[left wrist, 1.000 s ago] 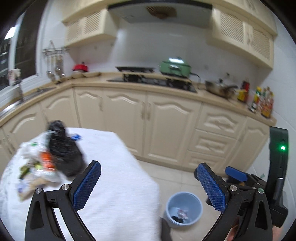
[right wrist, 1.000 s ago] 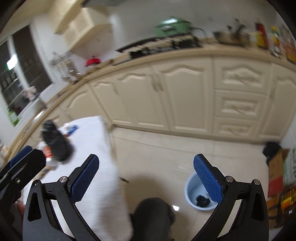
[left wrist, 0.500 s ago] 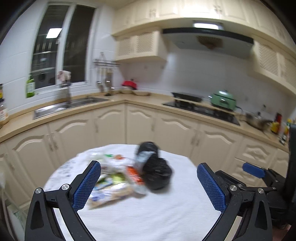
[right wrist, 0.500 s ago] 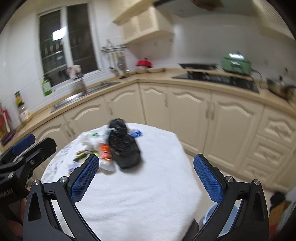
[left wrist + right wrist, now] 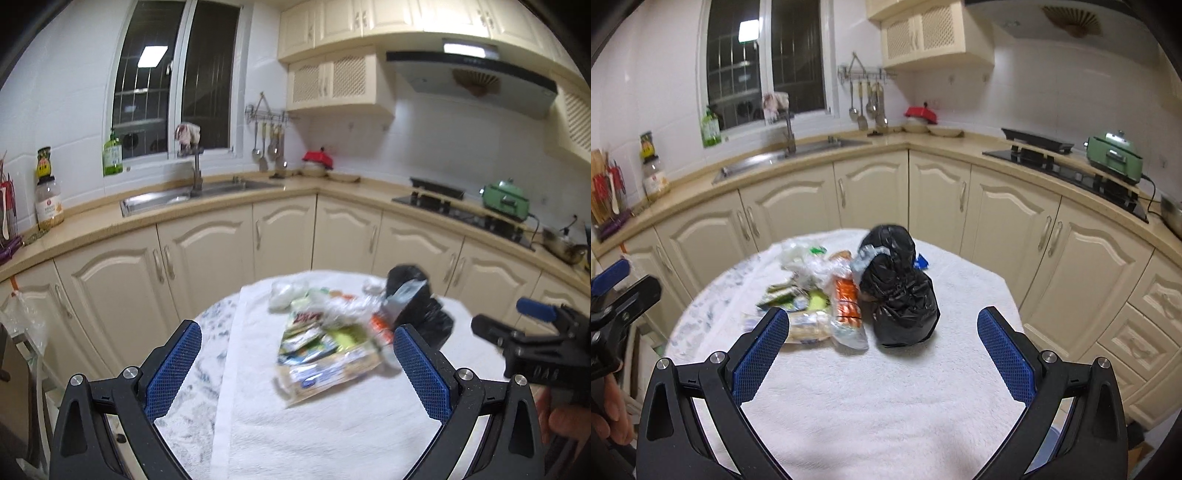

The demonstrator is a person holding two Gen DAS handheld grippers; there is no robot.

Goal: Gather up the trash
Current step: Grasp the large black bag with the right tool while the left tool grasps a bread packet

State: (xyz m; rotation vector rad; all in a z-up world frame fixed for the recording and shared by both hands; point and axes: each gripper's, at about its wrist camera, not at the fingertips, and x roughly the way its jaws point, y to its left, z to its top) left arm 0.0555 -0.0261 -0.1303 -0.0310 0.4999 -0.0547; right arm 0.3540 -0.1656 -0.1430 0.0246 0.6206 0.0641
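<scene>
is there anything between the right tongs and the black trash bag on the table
Nothing visible. The right tongs stand open, facing the black trash bag, with only bare white tablecloth between. The wrapper pile lies against the bag's left side, off the direct path.
</scene>
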